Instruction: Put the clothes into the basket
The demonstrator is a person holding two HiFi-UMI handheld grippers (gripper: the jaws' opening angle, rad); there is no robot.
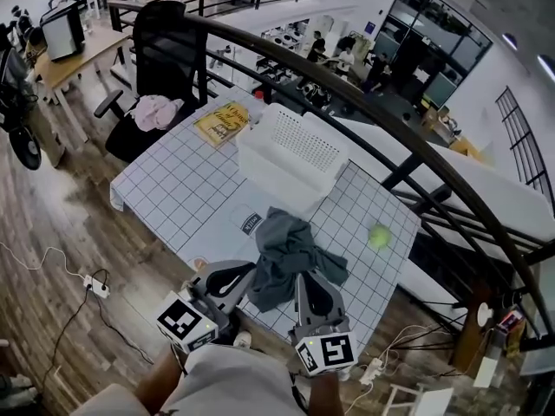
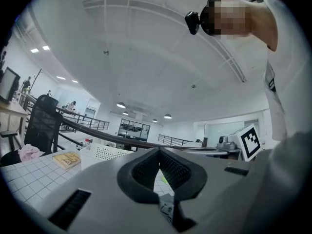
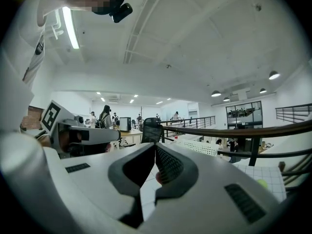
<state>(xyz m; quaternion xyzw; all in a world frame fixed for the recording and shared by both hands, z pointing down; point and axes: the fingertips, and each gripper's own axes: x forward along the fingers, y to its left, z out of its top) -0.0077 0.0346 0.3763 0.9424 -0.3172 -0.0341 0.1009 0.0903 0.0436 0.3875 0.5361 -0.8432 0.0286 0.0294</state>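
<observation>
Both grippers, left (image 2: 159,151) and right (image 3: 155,146), have their jaws pressed together on nothing, so they should open before reaching the grey garment (image 1: 290,254) crumpled at the counter's (image 1: 173,189) near edge. Pinch a thick fold, lift it clear, then carry it over the rim of the white basket (image 1: 260,159) just beyond.

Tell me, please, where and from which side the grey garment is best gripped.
Probably the raised folds in the middle of the grey garment, from above on the near side: it lies crumpled in a heap by the table's front edge, so those folds are easy to pinch.
</observation>
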